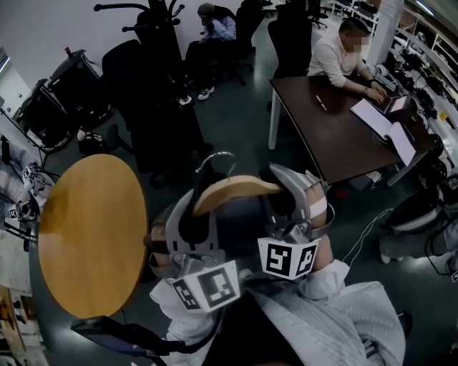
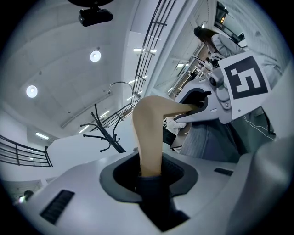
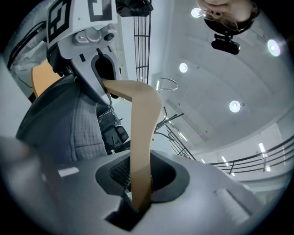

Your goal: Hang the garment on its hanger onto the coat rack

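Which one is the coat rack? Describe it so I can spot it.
Look past the round wooden table to the black office chairs beyond it. The black metal coat rack stands among them, alone in having thin curved arms branching from one upright pole.

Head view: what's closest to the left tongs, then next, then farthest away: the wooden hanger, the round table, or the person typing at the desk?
1. Wooden hanger: clamped in the left tongs, right there.
2. Round table: just to the left, lower down.
3. Person typing: far off at the upper right, across the floor.
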`<state>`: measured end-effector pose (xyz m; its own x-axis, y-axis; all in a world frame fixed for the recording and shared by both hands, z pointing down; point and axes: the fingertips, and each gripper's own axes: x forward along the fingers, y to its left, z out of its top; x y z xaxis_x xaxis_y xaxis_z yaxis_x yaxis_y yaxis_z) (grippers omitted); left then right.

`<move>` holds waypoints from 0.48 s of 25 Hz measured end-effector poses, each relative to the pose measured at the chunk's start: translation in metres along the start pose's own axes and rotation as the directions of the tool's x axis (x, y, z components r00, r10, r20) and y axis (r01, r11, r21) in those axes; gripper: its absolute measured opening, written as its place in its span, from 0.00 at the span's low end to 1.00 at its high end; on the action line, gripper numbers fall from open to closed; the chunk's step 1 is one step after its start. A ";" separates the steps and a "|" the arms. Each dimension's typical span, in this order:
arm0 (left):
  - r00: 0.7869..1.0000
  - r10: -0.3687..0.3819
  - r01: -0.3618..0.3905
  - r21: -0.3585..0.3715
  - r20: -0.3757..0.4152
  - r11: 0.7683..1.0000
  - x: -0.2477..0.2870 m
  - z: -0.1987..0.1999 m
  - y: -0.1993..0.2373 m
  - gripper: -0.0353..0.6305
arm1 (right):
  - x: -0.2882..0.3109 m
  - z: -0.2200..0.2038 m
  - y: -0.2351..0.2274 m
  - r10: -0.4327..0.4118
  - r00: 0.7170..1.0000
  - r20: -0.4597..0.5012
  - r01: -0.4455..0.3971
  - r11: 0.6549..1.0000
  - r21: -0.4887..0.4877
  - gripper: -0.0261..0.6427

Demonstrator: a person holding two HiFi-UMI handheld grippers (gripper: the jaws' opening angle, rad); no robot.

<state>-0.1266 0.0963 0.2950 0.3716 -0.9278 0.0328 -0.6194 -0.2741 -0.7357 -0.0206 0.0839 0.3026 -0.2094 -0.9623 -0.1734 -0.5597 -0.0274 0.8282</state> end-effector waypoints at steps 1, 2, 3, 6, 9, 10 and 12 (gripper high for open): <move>1.000 0.001 -0.001 0.007 -0.002 1.000 0.009 -0.006 0.004 0.21 | 0.011 -0.001 0.004 0.003 1.000 -0.001 -0.003 1.000 0.006 0.15; 1.000 -0.001 0.001 0.015 -0.007 1.000 0.017 -0.012 0.007 0.21 | 0.022 -0.003 0.009 0.010 1.000 -0.007 -0.010 1.000 0.012 0.15; 1.000 -0.005 0.006 0.020 -0.014 1.000 0.025 -0.019 0.008 0.21 | 0.031 -0.007 0.014 0.020 1.000 -0.015 -0.020 1.000 0.018 0.15; 0.999 -0.022 0.023 0.016 -0.041 1.000 0.052 -0.040 0.011 0.21 | 0.062 -0.018 0.030 0.050 0.998 -0.031 -0.049 0.998 0.029 0.15; 0.997 -0.025 0.026 0.017 -0.071 1.000 0.082 -0.060 0.018 0.21 | 0.097 -0.028 0.045 0.075 0.997 -0.027 -0.074 0.997 0.031 0.15; 0.997 -0.022 0.023 0.019 -0.080 1.000 0.093 -0.065 0.020 0.21 | 0.109 -0.031 0.048 0.083 0.996 -0.022 -0.082 0.996 0.037 0.15; 0.995 -0.007 0.010 0.023 -0.097 1.000 0.116 -0.073 0.025 0.21 | 0.133 -0.040 0.051 0.101 0.995 -0.007 -0.100 0.993 0.060 0.15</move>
<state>-0.1494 -0.0361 0.3296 0.3071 -0.9460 0.1040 -0.6000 -0.2773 -0.7504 -0.0453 -0.0568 0.3434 -0.2589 -0.9622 -0.0851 -0.5833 0.0855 0.8078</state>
